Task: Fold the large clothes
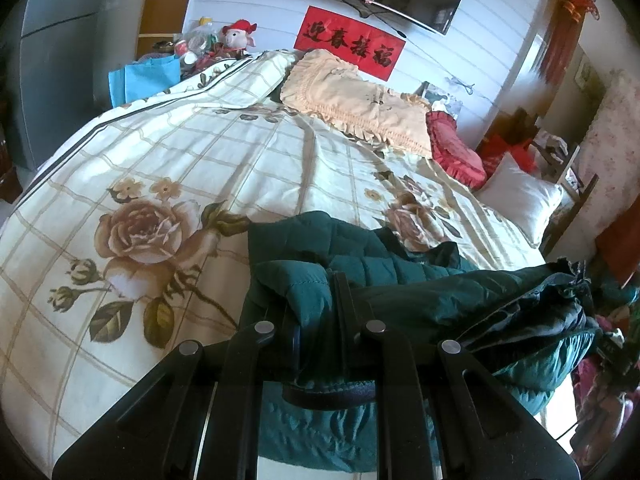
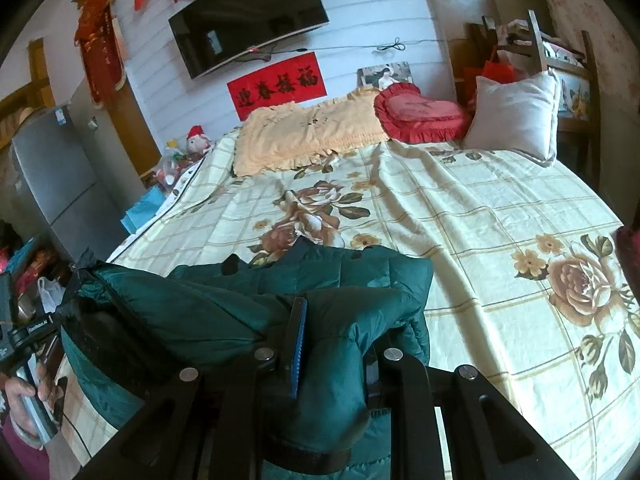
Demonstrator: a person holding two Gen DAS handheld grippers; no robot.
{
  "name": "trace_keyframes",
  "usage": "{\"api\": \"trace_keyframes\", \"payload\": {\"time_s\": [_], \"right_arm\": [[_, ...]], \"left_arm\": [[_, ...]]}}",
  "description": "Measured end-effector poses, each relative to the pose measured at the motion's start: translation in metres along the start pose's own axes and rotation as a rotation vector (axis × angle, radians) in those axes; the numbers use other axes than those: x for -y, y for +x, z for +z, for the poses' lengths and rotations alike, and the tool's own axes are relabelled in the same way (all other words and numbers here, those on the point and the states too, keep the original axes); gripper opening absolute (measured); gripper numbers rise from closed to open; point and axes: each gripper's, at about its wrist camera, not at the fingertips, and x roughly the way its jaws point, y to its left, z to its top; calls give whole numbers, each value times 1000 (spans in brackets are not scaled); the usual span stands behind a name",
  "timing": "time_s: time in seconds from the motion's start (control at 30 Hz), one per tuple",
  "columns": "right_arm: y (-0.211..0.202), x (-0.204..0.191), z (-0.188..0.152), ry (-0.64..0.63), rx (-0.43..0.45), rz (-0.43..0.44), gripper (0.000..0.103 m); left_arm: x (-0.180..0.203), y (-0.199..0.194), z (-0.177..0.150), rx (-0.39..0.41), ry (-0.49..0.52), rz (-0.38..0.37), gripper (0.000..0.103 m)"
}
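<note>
A dark green quilted jacket (image 1: 420, 280) lies bunched at the near edge of the bed, on a cream floral bedspread (image 1: 180, 168). My left gripper (image 1: 320, 312) is shut on a fold of the jacket, fabric pinched between its black fingers. In the right wrist view the same jacket (image 2: 240, 300) is heaped in front of the camera. My right gripper (image 2: 332, 340) is shut on a padded fold of it, with the blue-edged finger (image 2: 298, 344) pressed into the cloth. The other finger is mostly hidden by fabric. The left gripper's handle, held in a hand, shows at the far left (image 2: 28, 344).
The bedspread (image 2: 480, 220) covers the whole bed. A peach frilled cover (image 1: 356, 100), a red heart cushion (image 2: 420, 112) and a white pillow (image 2: 516, 116) lie at the head. A grey fridge (image 2: 52, 172) and clutter stand beside the bed. A TV (image 2: 248, 20) hangs on the wall.
</note>
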Motion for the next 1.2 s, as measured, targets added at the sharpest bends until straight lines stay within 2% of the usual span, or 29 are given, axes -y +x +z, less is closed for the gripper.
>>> {"api": "trace_keyframes", "payload": {"time_s": [0.63,1.2], "right_arm": [[63,10,26,21,-68,-49,18],[116,22,23,45,-145,-83,18]], "left_arm": [[0,57,25,-54,-4,50,12],[-7,107,21,-105,-17,88,13]]}}
